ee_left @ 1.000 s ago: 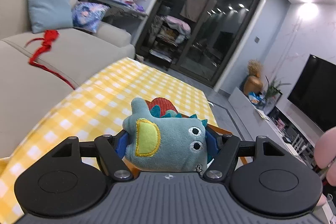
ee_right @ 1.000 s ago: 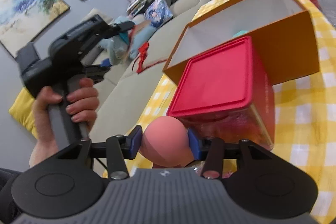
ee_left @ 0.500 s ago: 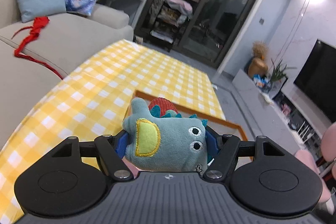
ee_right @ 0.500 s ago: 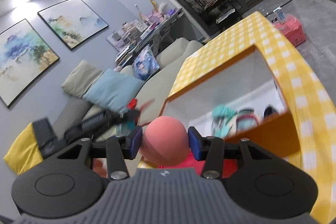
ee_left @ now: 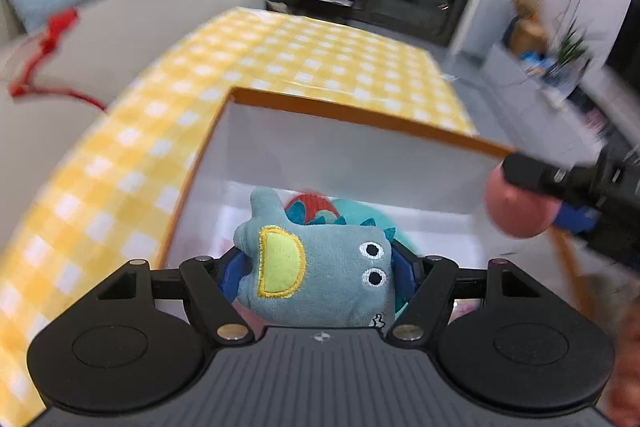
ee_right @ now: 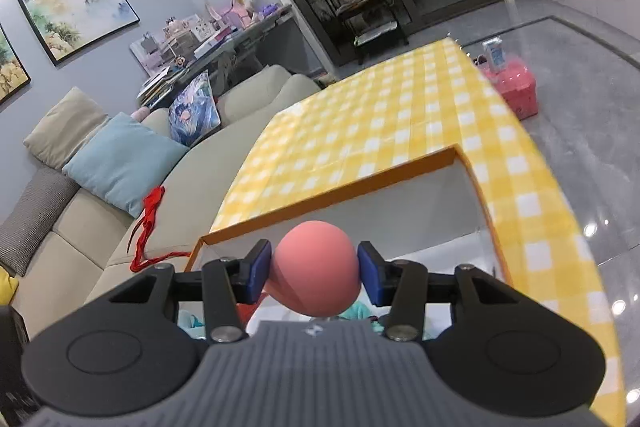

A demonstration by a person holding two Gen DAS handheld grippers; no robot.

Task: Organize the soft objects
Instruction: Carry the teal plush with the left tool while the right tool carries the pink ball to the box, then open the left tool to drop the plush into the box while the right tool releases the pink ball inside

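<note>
My left gripper [ee_left: 320,267] is shut on a teal plush monster [ee_left: 320,271] with a yellow mouth patch and stitched eyes. It hangs over the near part of an orange-rimmed white box [ee_left: 352,151]. Red and teal soft toys [ee_left: 316,205] lie inside the box behind it. My right gripper [ee_right: 316,269] is shut on a pink soft ball [ee_right: 316,267], above the box [ee_right: 360,183]. In the left wrist view that ball [ee_left: 516,207] and the right gripper [ee_left: 568,195] hover over the box's right edge.
The box sits on a table under a yellow checked cloth [ee_left: 320,59]. A beige sofa [ee_right: 120,227] with cushions and a red ribbon [ee_right: 150,211] runs along the left. A pink bin [ee_right: 514,85] stands on the grey floor past the table's far corner.
Both grippers have swung over the open box. The left one has tipped downward, so the box's inside shows. The right one has left the red-lidded container and the other hand's view behind.
</note>
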